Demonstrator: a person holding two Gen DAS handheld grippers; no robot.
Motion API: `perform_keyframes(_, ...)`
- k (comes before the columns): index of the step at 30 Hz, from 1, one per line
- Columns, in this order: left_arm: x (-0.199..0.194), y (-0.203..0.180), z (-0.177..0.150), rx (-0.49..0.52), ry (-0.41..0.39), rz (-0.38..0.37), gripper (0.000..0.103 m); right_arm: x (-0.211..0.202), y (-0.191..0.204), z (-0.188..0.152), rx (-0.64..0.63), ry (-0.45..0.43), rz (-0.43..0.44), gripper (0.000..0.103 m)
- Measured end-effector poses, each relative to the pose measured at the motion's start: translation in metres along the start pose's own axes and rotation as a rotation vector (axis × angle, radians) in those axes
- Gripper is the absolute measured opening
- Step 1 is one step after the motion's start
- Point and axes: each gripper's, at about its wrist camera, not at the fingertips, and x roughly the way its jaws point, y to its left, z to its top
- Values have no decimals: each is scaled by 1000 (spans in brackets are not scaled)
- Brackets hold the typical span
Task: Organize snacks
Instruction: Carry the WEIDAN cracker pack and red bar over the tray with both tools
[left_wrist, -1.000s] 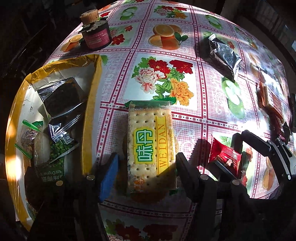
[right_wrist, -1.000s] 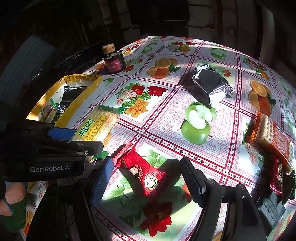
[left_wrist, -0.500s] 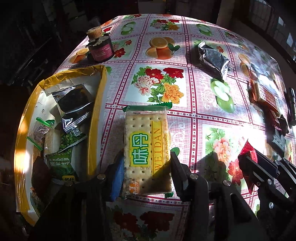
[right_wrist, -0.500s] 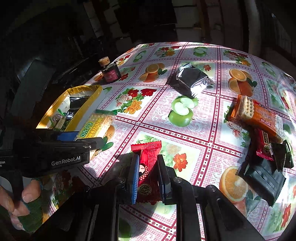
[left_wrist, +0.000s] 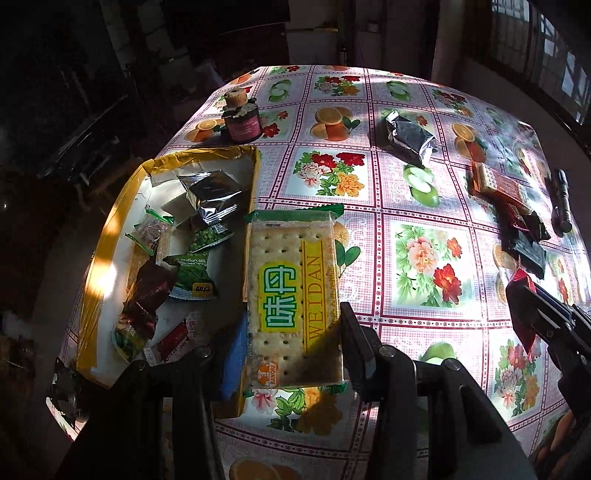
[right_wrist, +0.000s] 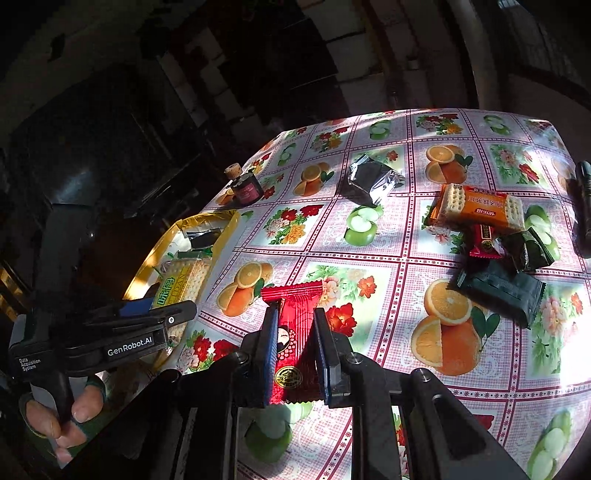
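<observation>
The left gripper (left_wrist: 293, 347) is clamped on the near end of a long clear-wrapped cracker pack with green ends and a yellow WEIDAN band (left_wrist: 295, 295). The pack is held lengthwise along the fingers and lifted off the cloth, straddling the right wall of the yellow-rimmed white cardboard box (left_wrist: 255, 166), presumably so it can be lowered flat inside. Small green, silver and dark red snack sachets (left_wrist: 192, 254) are already piled in that box, so free floor looks scarce.

The right gripper (right_wrist: 295, 354) is closed narrow on a red foil snack packet (right_wrist: 295, 332), gripped across its width and held raised above the flower-and-fruit patterned oilcloth table (right_wrist: 369, 236), likely queued for the same box.

Farther right, an orange-wrapped cracker pack (right_wrist: 480, 208), a small red packet (right_wrist: 484, 240) and dark green pouches (right_wrist: 498, 291) are clustered together, not yet sorted. A crumpled silver foil bag (right_wrist: 373, 179) is lying alone farther out. A dark jar with a cork stopper (right_wrist: 245, 188) is standing just beyond the box's far corner.
</observation>
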Motion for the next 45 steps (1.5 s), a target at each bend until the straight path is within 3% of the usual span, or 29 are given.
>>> perform_keyframes(20,-29,41,-35,-30,-51,89,45,0,49,-18,-63,14,48,20)
perform_keyframes(45,-16,96,-47,-109,-32,147,45,36,89,-19,-130,81,99,20)
